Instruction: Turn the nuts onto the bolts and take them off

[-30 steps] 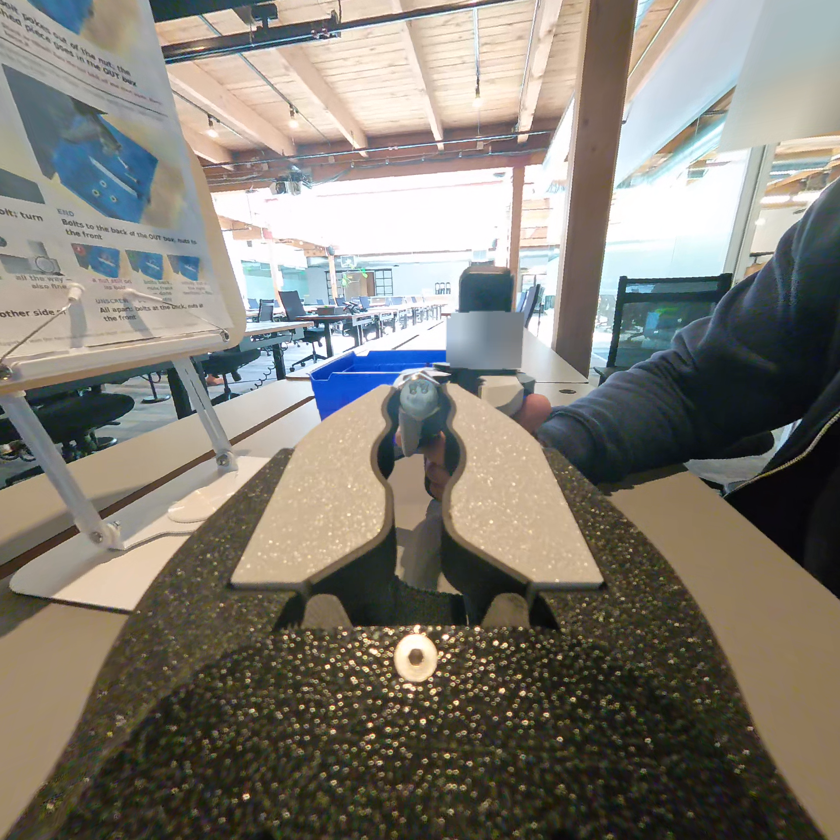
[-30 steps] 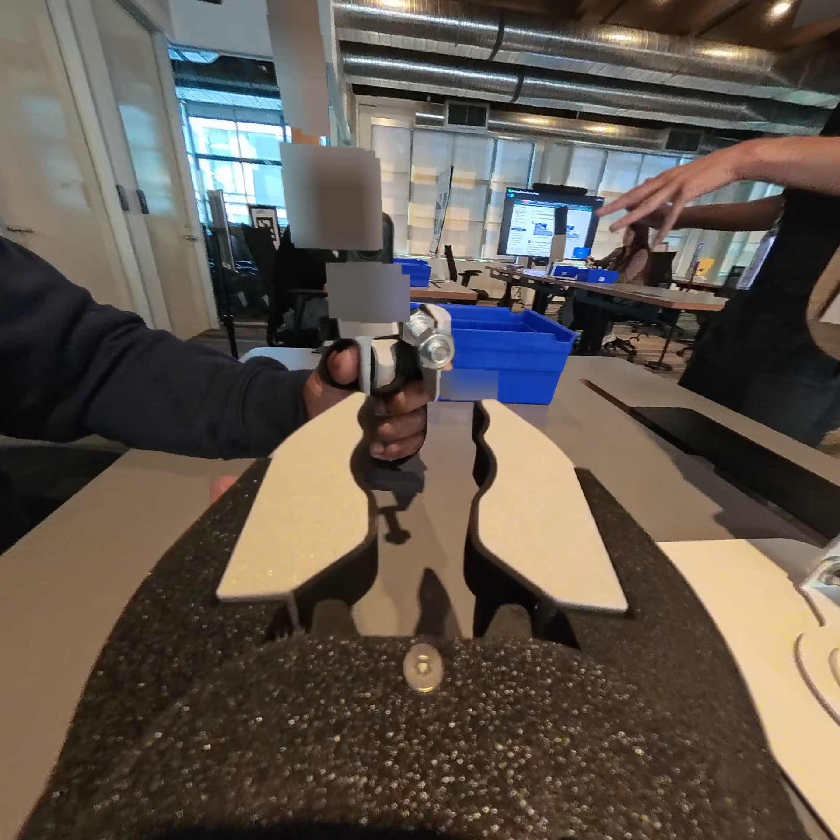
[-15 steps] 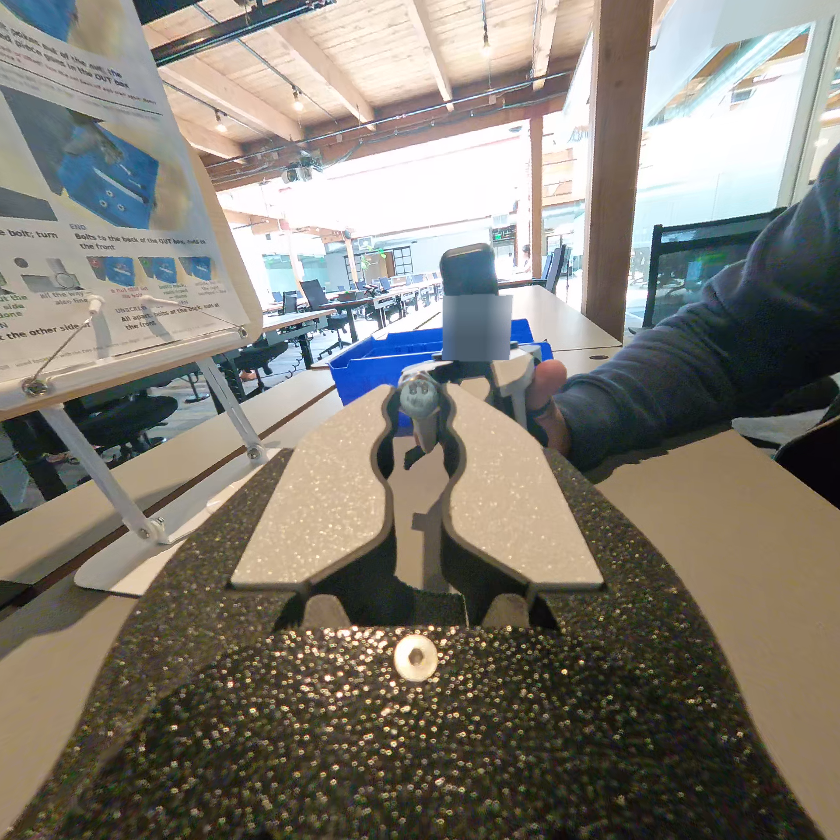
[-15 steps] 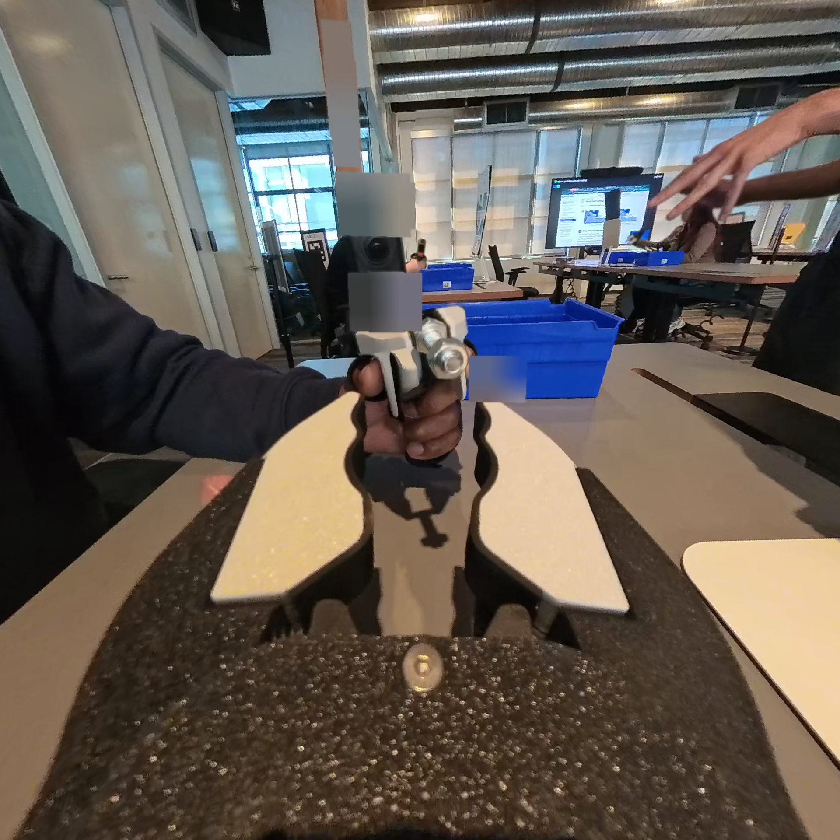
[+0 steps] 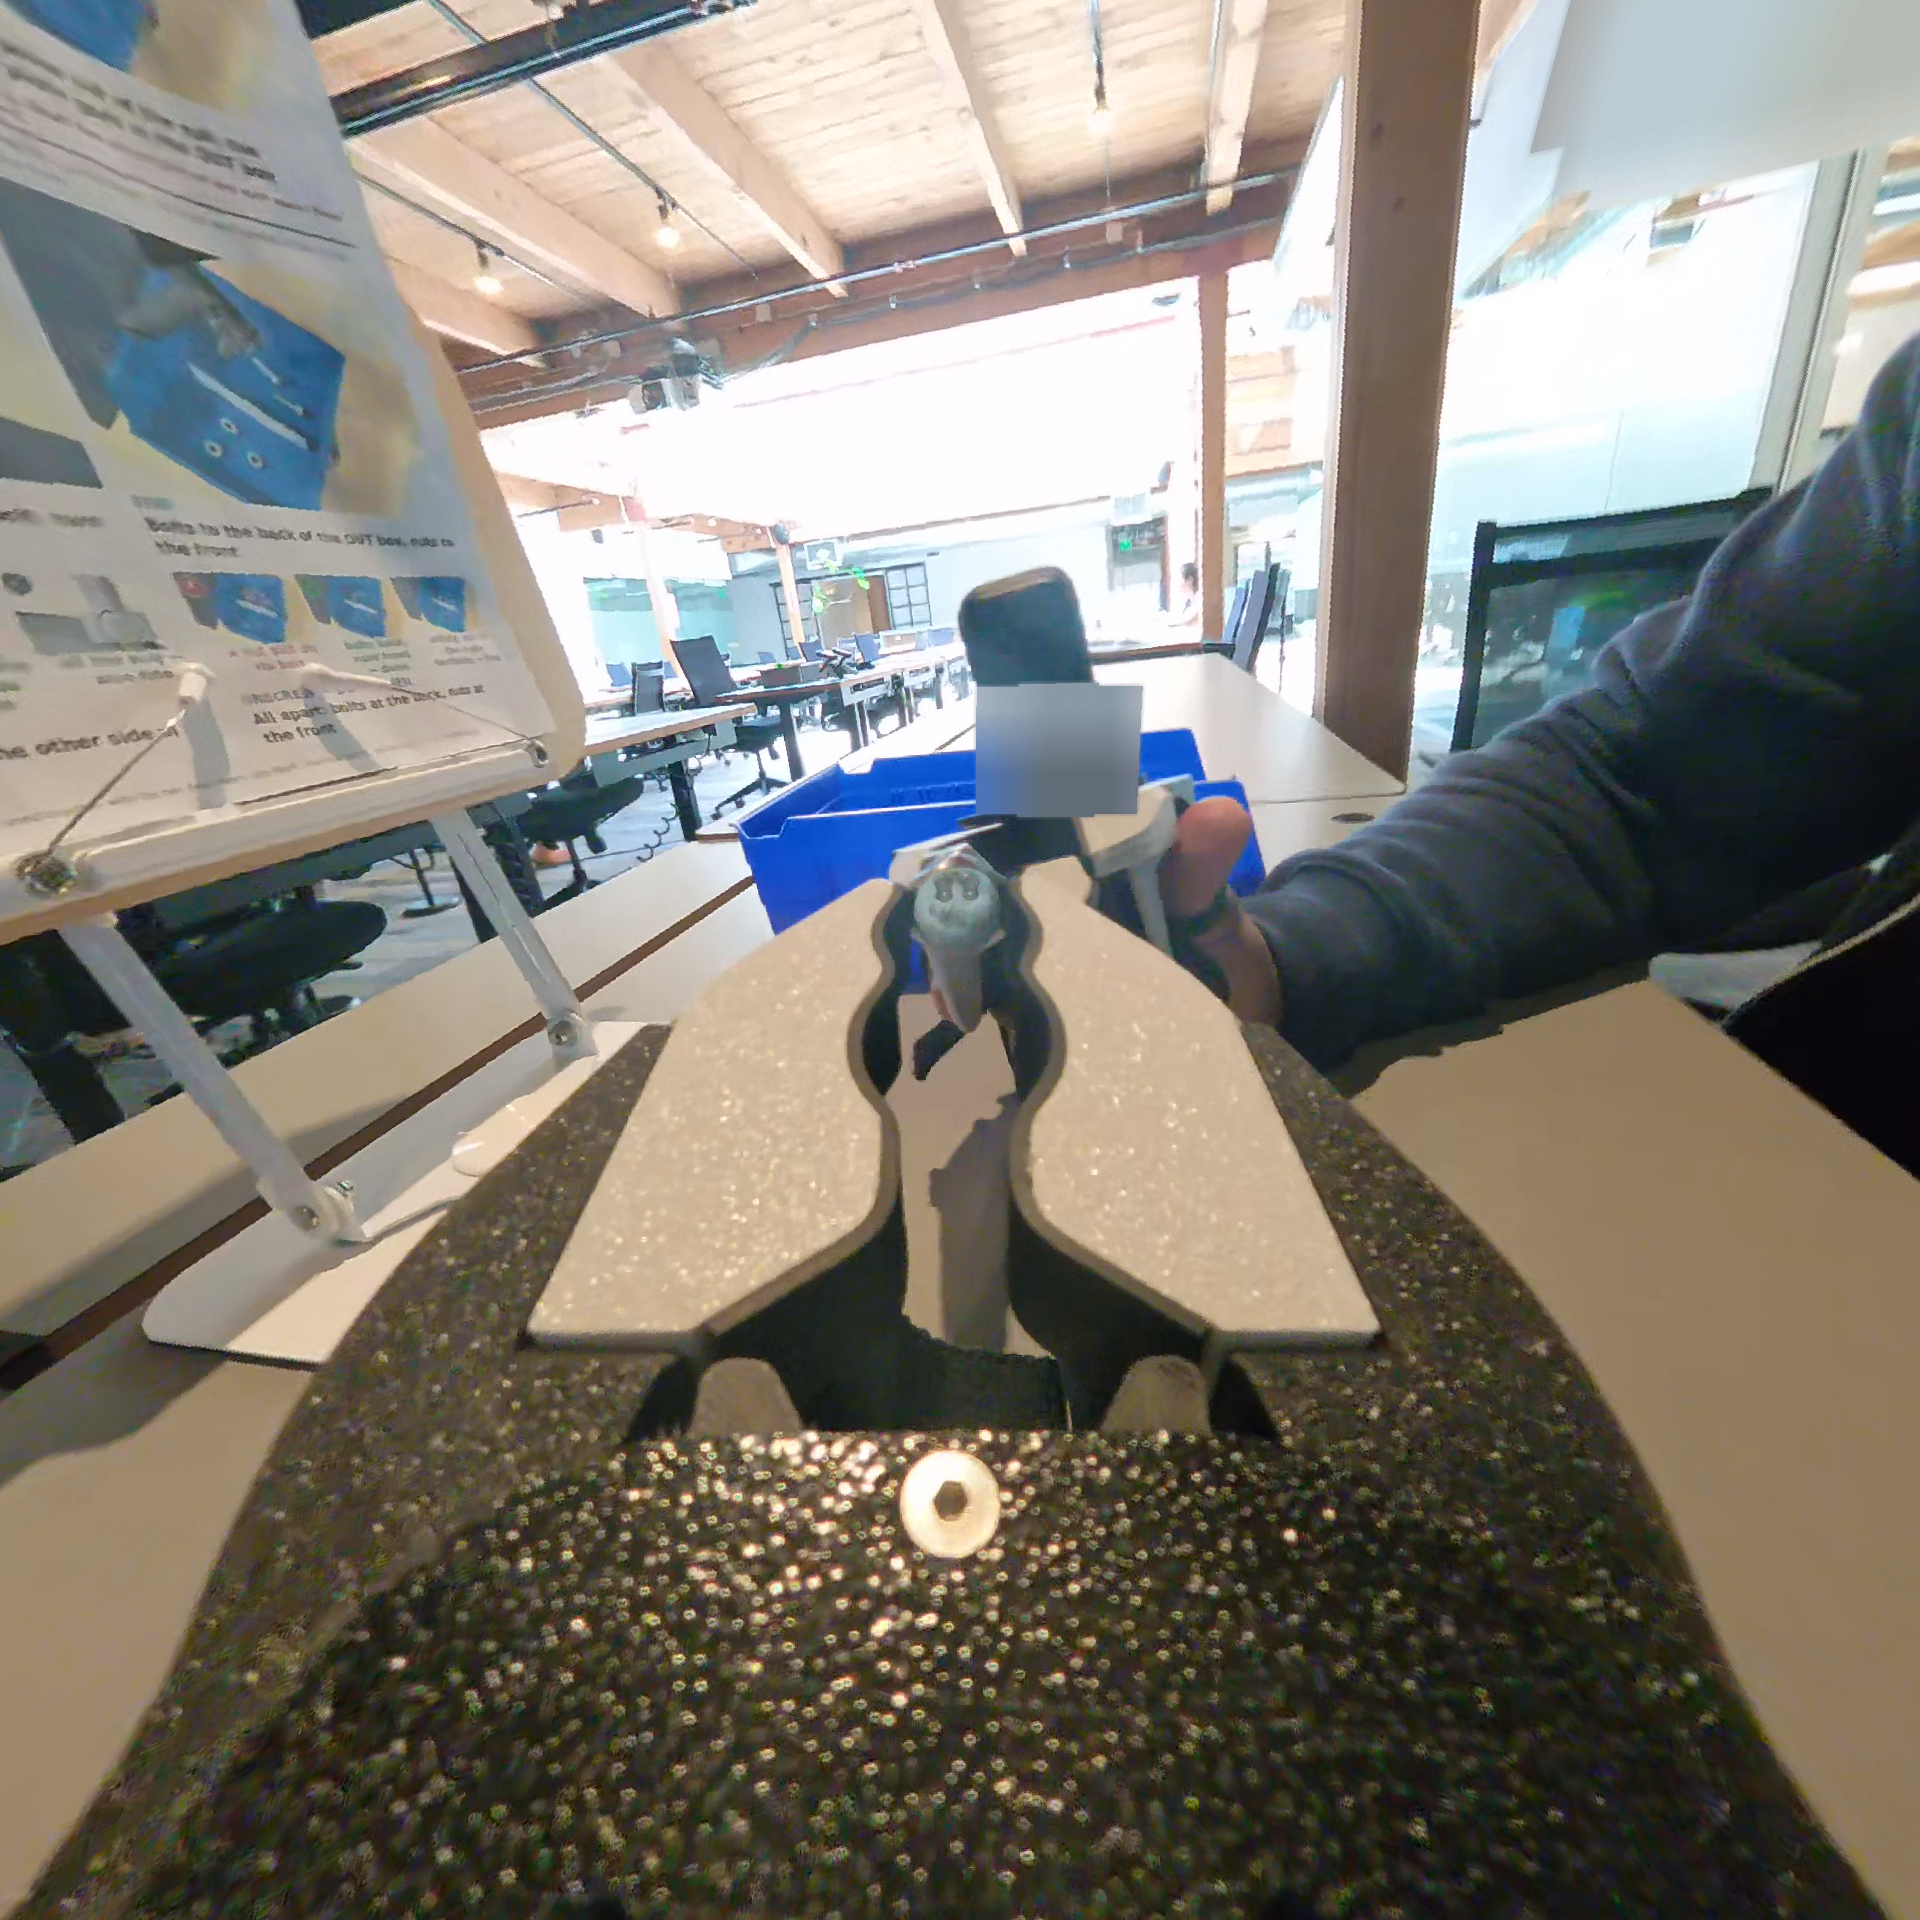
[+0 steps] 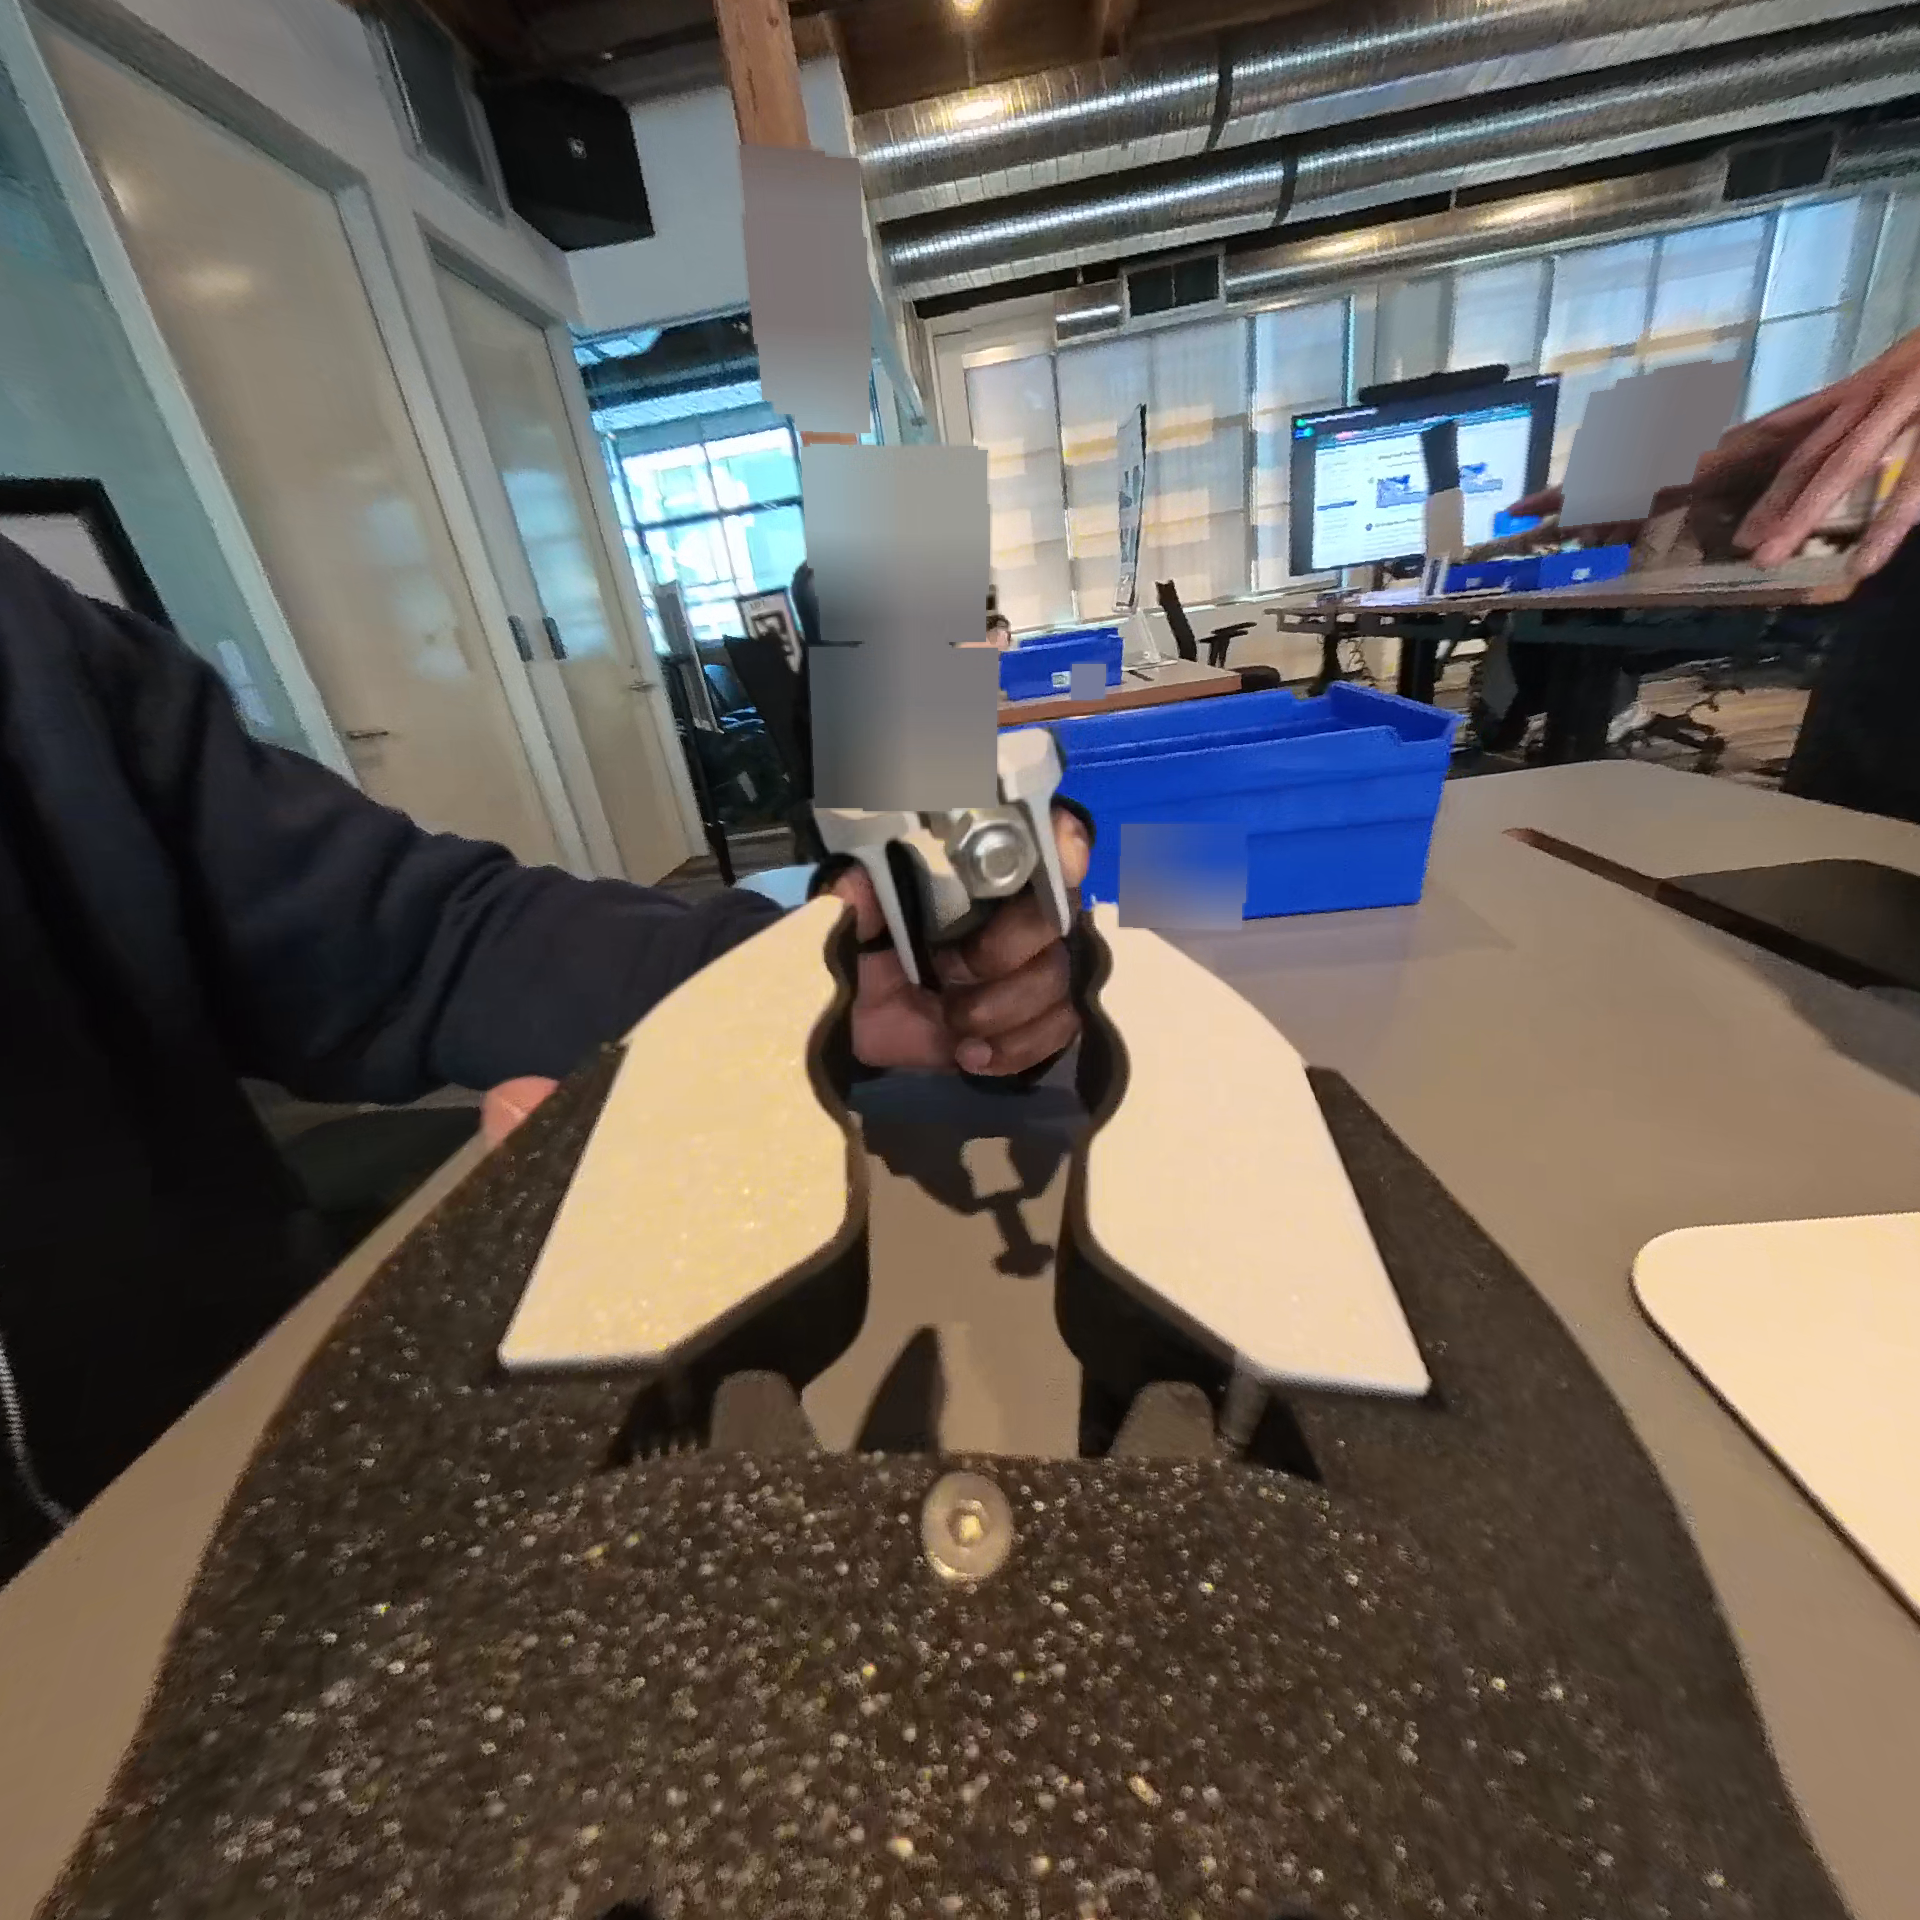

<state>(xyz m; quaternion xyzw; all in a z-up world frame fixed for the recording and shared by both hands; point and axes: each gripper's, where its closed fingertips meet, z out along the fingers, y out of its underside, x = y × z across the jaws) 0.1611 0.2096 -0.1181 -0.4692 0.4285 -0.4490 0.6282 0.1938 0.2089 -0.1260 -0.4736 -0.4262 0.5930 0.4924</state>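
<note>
While the left gripper point(image 5: 956, 935) pinches the bolt point(image 5: 954, 920) above the grey table point(image 5: 1662, 1195), right gripper point(image 6: 971, 940) jaws gape empty; blue bin point(image 6: 1299, 790) behind, open-plan office around.

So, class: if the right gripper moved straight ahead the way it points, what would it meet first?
Probably the nut on the bolt held in the left gripper, directly ahead of the right gripper; depth is unclear.
</note>
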